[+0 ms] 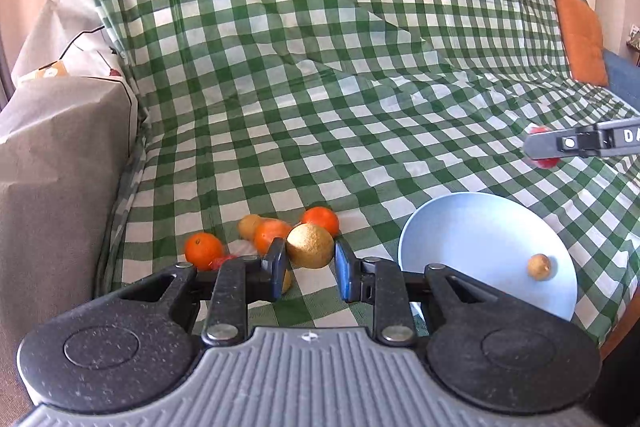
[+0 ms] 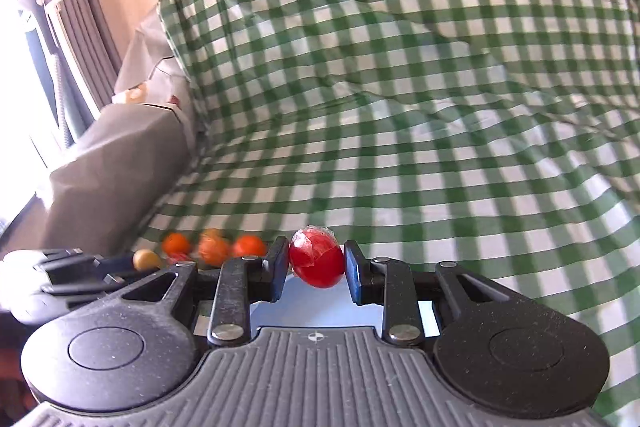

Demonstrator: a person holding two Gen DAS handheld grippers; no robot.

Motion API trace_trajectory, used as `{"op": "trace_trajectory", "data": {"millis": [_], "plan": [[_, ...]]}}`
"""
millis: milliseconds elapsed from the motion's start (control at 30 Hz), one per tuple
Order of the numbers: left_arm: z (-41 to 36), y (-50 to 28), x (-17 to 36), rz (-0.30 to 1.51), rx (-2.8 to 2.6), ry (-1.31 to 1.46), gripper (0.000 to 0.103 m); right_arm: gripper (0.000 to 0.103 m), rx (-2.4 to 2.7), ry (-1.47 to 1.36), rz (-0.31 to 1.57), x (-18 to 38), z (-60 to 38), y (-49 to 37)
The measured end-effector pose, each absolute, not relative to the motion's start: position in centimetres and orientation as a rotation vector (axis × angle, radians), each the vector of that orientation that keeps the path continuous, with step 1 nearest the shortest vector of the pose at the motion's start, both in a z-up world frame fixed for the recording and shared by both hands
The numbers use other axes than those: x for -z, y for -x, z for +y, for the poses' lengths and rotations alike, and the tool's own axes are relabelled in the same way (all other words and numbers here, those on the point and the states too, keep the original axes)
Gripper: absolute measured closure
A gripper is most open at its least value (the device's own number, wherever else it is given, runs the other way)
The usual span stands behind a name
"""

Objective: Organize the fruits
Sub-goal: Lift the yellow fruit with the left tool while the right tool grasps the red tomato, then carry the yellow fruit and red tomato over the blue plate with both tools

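My left gripper (image 1: 310,259) is shut on a golden-brown round fruit (image 1: 310,246), held above the checked cloth. Behind it lie three oranges (image 1: 203,250) (image 1: 271,235) (image 1: 321,220) and another brown fruit (image 1: 250,225). A light blue bowl (image 1: 472,227) sits to the right with one small brown fruit (image 1: 540,267) inside. My right gripper (image 2: 317,261) is shut on a red plastic-wrapped fruit (image 2: 317,263), above the blue bowl (image 2: 320,311). It also shows in the left wrist view (image 1: 540,145), above the bowl's far side. The oranges (image 2: 214,249) show blurred at left.
A green-and-white checked cloth (image 1: 320,67) covers the sofa seat and back. A grey covered armrest (image 1: 60,155) stands at the left. An orange cushion (image 1: 582,35) leans at the far right. Curtains (image 2: 64,27) hang by the window at left.
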State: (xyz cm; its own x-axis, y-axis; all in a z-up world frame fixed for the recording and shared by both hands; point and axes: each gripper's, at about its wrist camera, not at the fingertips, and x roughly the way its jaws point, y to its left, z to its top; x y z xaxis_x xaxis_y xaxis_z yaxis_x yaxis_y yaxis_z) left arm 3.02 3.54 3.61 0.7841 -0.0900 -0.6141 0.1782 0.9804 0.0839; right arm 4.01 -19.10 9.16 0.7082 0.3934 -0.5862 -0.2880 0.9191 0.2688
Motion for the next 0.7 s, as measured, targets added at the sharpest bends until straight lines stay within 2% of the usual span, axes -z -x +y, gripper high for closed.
{"op": "trace_trajectory", "data": {"millis": [700], "plan": [[-0.7, -4.4, -6.2, 0.709, 0.166, -0.144, 0.075, 0.072, -0.364, -0.025, 0.680, -8.5, -20.2, -3.5]]}}
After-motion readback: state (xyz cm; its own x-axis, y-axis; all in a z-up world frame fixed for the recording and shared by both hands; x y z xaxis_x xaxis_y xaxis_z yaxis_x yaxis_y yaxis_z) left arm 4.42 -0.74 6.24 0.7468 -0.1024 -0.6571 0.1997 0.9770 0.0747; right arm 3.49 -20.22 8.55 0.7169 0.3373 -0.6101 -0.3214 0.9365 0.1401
